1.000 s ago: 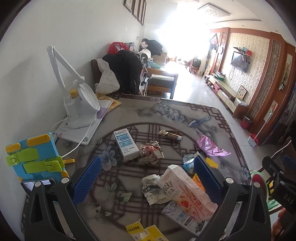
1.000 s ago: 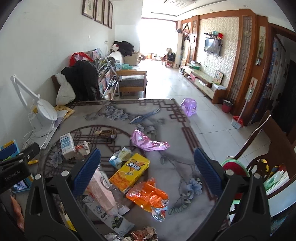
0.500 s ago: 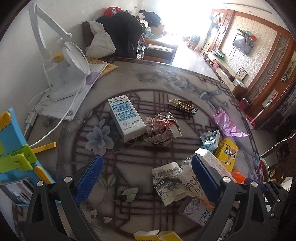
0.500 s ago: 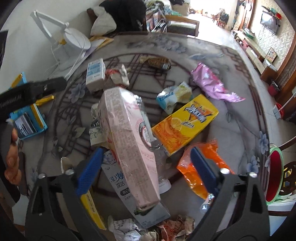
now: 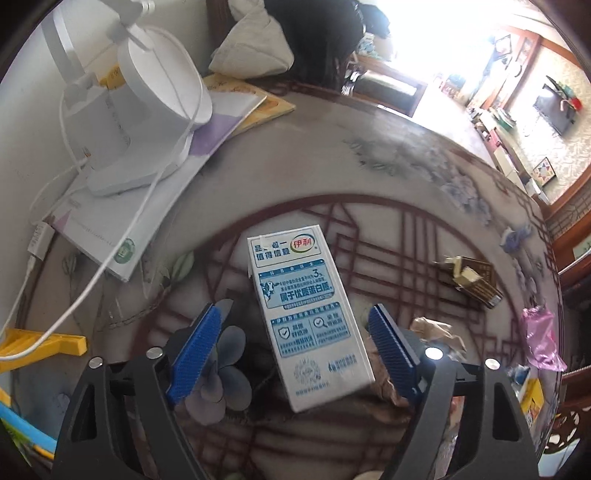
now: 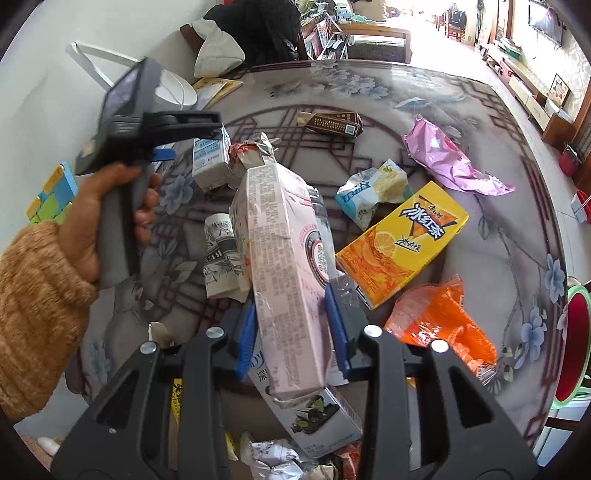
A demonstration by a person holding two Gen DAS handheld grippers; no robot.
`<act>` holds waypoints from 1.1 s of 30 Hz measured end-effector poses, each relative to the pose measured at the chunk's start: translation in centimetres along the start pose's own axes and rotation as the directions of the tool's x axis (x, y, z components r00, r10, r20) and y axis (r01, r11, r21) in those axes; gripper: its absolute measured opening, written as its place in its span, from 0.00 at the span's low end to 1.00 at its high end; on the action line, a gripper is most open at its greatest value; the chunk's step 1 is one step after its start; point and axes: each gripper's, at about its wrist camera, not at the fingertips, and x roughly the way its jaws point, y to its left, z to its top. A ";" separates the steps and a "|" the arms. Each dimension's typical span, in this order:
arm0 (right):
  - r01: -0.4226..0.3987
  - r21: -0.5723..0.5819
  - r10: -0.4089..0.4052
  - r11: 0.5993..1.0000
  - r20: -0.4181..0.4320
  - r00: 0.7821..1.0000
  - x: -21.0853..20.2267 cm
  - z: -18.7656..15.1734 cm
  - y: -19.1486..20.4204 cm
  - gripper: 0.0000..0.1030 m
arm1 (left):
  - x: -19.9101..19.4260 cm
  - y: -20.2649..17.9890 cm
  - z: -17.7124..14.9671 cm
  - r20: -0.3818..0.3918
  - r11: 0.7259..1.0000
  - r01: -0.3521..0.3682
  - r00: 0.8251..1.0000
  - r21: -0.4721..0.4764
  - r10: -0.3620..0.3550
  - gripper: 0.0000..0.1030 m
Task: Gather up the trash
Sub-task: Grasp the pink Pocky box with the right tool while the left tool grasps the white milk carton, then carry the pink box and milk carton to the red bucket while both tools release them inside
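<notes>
right gripper (image 6: 291, 332) just closed on pink box (image 6: 284, 266); left gripper (image 5: 295, 347) narrowing, astride milk carton (image 5: 306, 317), not yet gripping; table (image 6: 480, 110) mostly uncleared

A plain white wall (image 5: 33, 110) fills the upper left of both views. Against it, beyond the table's far edge, a wooden chair (image 6: 192, 35) is draped with a dark coat (image 6: 258, 26) and a pale cloth bag (image 6: 218, 51). The table (image 5: 369, 173) carries a grey floral cover with a dark lattice pattern. Toward the upper right, strong daylight washes out the pale tiled floor (image 6: 436, 37). A television (image 5: 557, 107) hangs on a patterned wallpapered wall (image 5: 546, 155) framed in dark wood, with a low cabinet (image 6: 524, 88) beneath.
</notes>
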 end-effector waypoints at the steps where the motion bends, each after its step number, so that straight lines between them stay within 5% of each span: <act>1: -0.001 0.000 0.001 1.000 0.002 1.000 -0.1 0.0 0.0 0.33 | 0.6 0.0 0.1 -0.016 1.000 -0.004 1.000 -0.008 0.004 0.69; 4: -0.004 -0.001 0.004 1.000 0.010 1.000 -0.4 0.0 0.0 0.33 | 1.7 0.2 0.2 -0.040 1.000 0.016 0.999 -0.021 -0.017 0.54; 10: -0.012 -0.001 0.013 1.000 0.075 0.997 -2.3 0.2 -0.1 0.29 | -0.8 0.4 -0.7 0.017 0.999 0.047 0.999 -0.010 -0.047 0.52; 17: -0.020 0.008 0.018 1.000 0.183 0.983 -6.2 -0.1 -0.5 0.29 | -9.5 -0.4 -5.2 0.129 0.992 0.110 0.985 0.063 -0.117 0.52; 23: 0.004 0.040 -0.014 0.999 0.266 0.964 -9.9 -1.0 -2.8 0.29 | -16.3 -3.9 -10.6 0.183 0.970 0.160 0.964 0.182 -0.194 0.52; 33: 0.086 0.219 -0.149 0.972 0.292 0.945 -14.9 -4.7 -13.6 0.29 | -19.7 -14.4 -15.9 0.150 0.910 0.249 0.938 0.332 -0.312 0.52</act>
